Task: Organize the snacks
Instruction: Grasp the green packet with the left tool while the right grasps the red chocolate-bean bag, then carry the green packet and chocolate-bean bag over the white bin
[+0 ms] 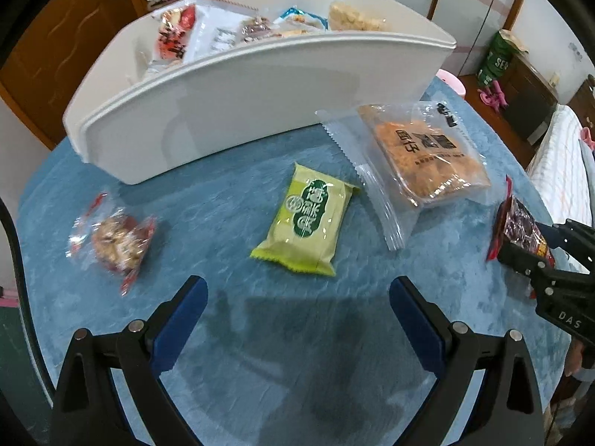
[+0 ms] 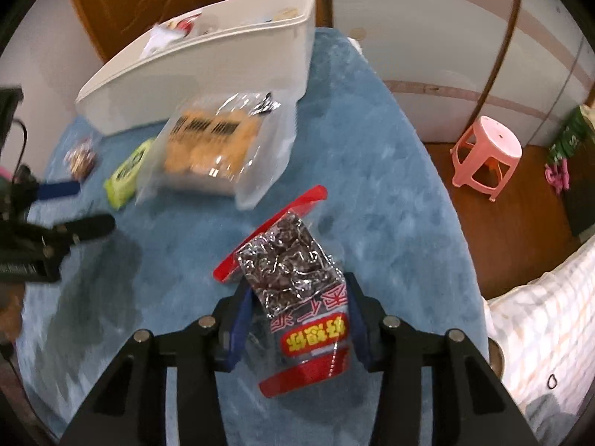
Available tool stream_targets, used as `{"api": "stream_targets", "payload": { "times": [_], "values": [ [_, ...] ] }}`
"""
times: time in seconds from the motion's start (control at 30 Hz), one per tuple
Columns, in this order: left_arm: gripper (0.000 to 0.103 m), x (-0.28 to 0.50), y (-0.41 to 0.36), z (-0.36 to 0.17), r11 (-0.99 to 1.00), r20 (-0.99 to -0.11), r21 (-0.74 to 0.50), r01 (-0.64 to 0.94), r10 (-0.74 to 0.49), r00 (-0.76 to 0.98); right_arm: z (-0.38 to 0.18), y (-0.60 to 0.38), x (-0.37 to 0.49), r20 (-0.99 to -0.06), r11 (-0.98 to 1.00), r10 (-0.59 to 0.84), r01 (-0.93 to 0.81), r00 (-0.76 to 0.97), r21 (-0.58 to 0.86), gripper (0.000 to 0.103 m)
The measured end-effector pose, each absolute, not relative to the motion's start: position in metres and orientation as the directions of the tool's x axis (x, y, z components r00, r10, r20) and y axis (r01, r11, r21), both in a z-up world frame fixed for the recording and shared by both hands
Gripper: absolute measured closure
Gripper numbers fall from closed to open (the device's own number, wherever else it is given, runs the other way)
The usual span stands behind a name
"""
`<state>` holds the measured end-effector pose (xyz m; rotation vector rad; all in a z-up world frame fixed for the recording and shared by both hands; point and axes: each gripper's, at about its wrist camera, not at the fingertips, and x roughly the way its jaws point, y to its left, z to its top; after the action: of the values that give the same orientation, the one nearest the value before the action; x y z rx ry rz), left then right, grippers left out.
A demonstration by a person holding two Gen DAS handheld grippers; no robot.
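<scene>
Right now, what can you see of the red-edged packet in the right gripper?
The red-edged packet is a clear, crinkly plastic pouch with red sealed strips at both ends, filled with dark, shiny wrapped pieces, and a label with yellow characters on red near the gripper end. The right gripper is shut on its lower half, blue pads pressing both sides. It points forward over the blue cloth; whether it touches the cloth is unclear. Nothing else touches it.

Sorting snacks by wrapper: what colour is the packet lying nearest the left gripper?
Light green packet with dark green print, clearest in the left wrist view.
</scene>
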<state>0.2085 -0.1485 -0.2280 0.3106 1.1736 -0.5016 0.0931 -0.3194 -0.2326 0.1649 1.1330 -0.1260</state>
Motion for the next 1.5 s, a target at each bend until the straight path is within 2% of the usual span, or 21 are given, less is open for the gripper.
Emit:
{"api": "stream_targets", "payload": {
  "times": [0.1, 0.17, 0.23, 0.33, 0.43, 0.47, 0.5, 0.67, 0.93, 1.2, 1.5],
  "values": [
    [0.006, 0.220, -0.154, -0.242, 0.857, -0.935, -0.044, 0.513, -0.216, 0.281, -0.234, -0.317, 0.096, -0.899, 0.976, -0.025, 0.204, 0.436, 0.072, 0.057],
    [0.012, 0.226, -0.155, -0.250, 0.865, -0.936, -0.048, 0.500, -0.213, 0.280, -0.235, -0.316, 0.095, -0.895, 0.977, -0.039, 0.206, 0.445, 0.060, 0.057],
    [0.012, 0.230, -0.156, -0.252, 0.871, -0.928, -0.047, 0.489, -0.219, 0.302, -0.236, -0.313, 0.093, -0.890, 0.978, -0.051, 0.202, 0.452, 0.046, 0.057],
    [0.019, 0.236, -0.161, -0.251, 0.869, -0.923, -0.031, 0.494, -0.215, 0.320, -0.236, -0.314, 0.091, -0.885, 0.977, -0.048, 0.206, 0.463, 0.056, 0.057],
    [0.044, 0.236, -0.166, -0.246, 0.864, -0.916, -0.022, 0.502, -0.219, 0.336, -0.237, -0.317, 0.091, -0.882, 0.973, -0.037, 0.219, 0.469, 0.076, 0.058],
    [0.059, 0.235, -0.168, -0.244, 0.863, -0.914, -0.018, 0.505, -0.219, 0.343, -0.237, -0.317, 0.091, -0.881, 0.972, -0.036, 0.223, 0.472, 0.080, 0.058],
    [0.063, 0.234, -0.170, -0.242, 0.864, -0.913, -0.011, 0.503, -0.214, 0.348, -0.237, -0.318, 0.091, -0.880, 0.971, -0.035, 0.225, 0.473, 0.082, 0.058],
    [0.065, 0.220, -0.173, -0.241, 0.901, -0.898, 0.026, 0.433, -0.169, 0.407, -0.236, -0.318, 0.091, -0.881, 0.968, -0.032, 0.233, 0.472, 0.089, 0.059],
    [0.066, 0.191, -0.151, -0.219, 0.944, -0.911, -0.065, 0.324, -0.189, 0.367, -0.217, -0.313, 0.087, -0.869, 0.958, 0.054, 0.221, 0.491, 0.184, 0.060],
    [0.065, 0.183, -0.128, -0.134, 0.953, -0.843, -0.068, 0.295, -0.213, 0.493, -0.144, -0.287, 0.104, -0.799, 0.969, 0.119, 0.108, 0.590, 0.223, 0.060],
    [0.065, 0.217, -0.109, -0.045, 0.960, -0.775, -0.024, 0.278, -0.193, 0.602, -0.032, -0.271, 0.156, -0.666, 0.993, 0.069, 0.014, 0.742, 0.119, 0.060]
  ]
}}
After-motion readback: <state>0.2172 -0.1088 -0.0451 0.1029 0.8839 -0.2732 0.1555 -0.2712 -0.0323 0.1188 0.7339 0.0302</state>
